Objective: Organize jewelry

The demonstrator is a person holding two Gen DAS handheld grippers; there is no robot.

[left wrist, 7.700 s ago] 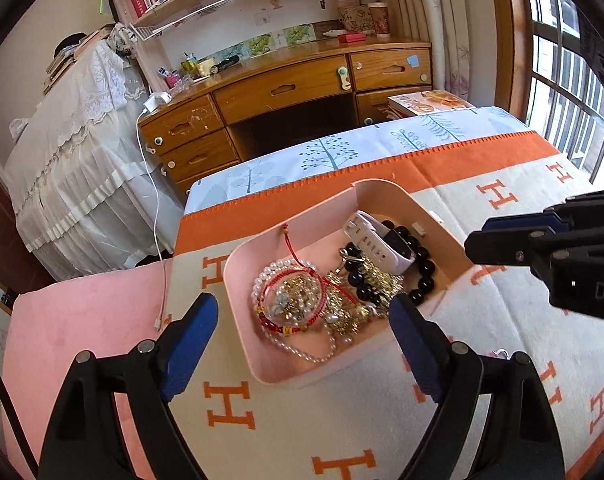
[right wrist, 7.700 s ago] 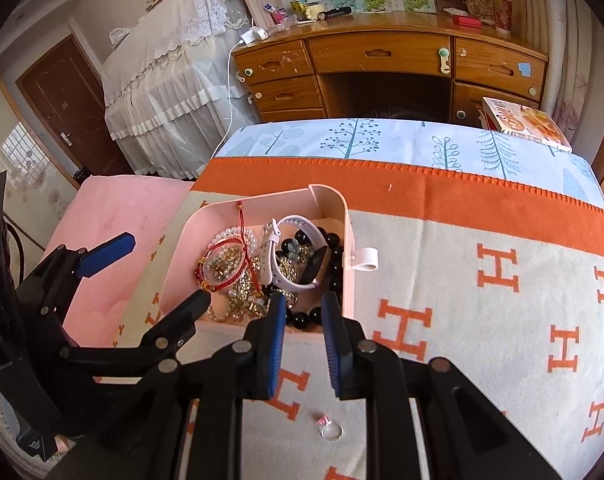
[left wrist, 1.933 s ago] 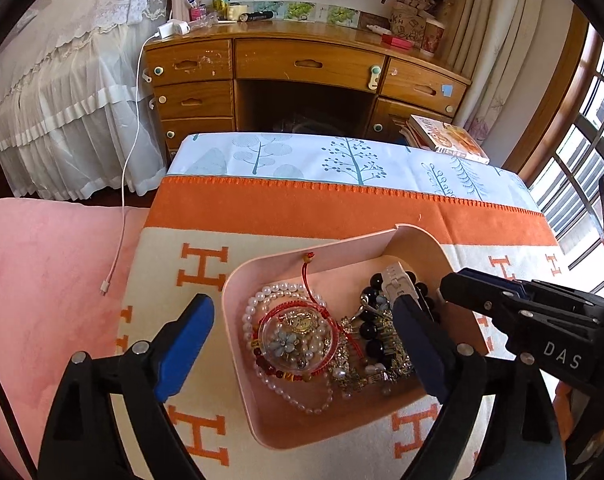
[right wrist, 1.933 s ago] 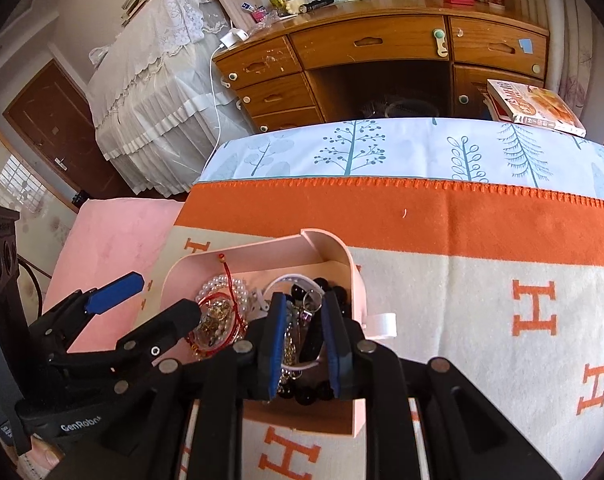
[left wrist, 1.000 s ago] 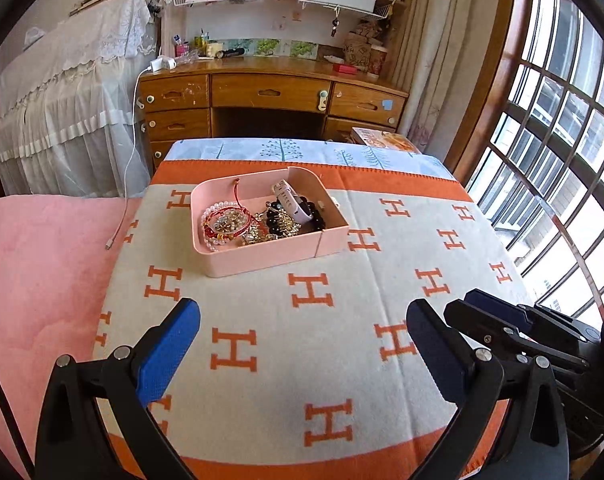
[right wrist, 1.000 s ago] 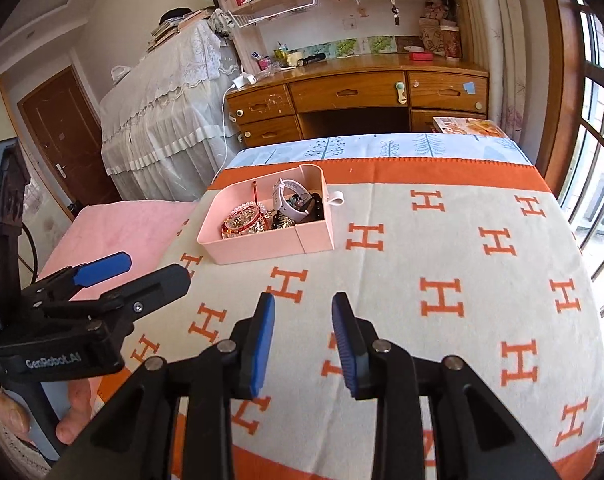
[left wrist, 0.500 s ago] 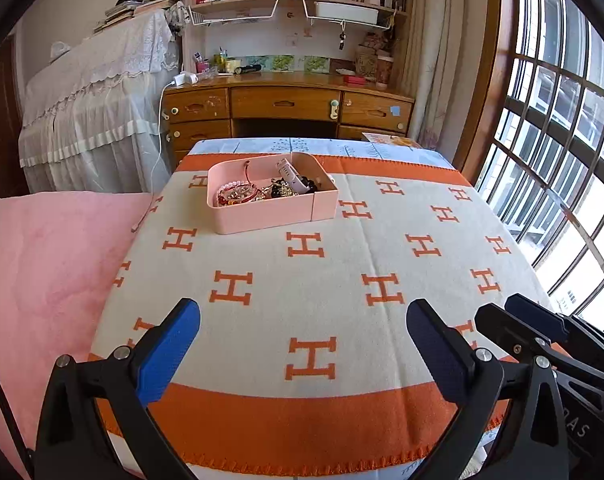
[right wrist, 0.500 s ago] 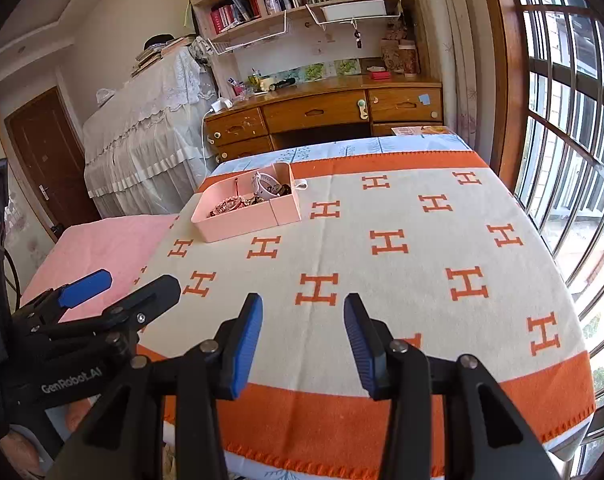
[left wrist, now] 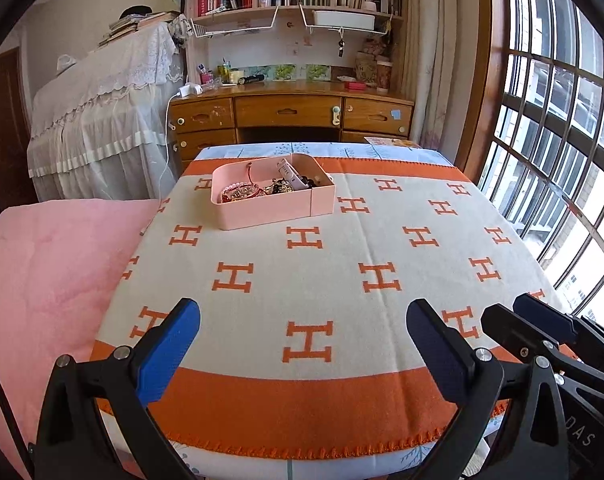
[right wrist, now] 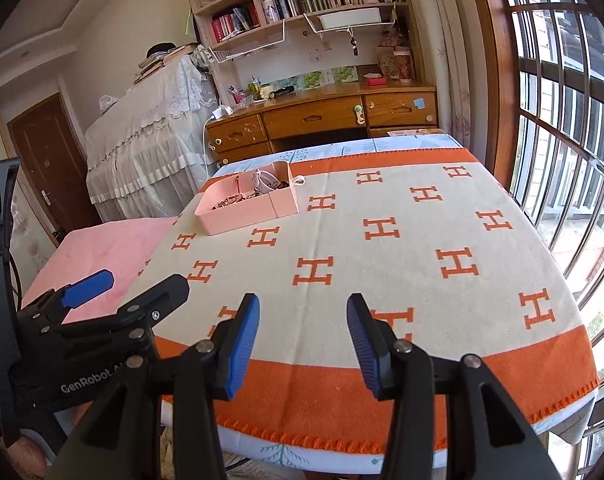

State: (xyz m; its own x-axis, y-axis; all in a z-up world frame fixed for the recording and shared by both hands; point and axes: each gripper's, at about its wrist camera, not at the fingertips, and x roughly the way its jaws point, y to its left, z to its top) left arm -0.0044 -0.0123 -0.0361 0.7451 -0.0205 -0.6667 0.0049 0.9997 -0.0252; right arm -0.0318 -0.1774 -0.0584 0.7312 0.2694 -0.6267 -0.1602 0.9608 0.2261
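Rounded-corner pink plastic tray [left wrist: 275,210] of beaded jewelry [left wrist: 243,191] sits far-left on woven orange-H blanket [left wrist: 342,248]. Left tongs [left wrist: 302,330] and right tongs [right wrist: 302,322]: spread, empty. Right view alone shows brown door [right wrist: 49,164].

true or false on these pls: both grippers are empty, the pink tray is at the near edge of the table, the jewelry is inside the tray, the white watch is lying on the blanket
1. Both the left gripper and the right gripper are open and empty. True.
2. The pink tray sits at the near edge of the table. False: it is at the far end, near the orange stripe.
3. The jewelry lies inside the tray. True.
4. The white watch lies on the blanket. False: it is in the tray.
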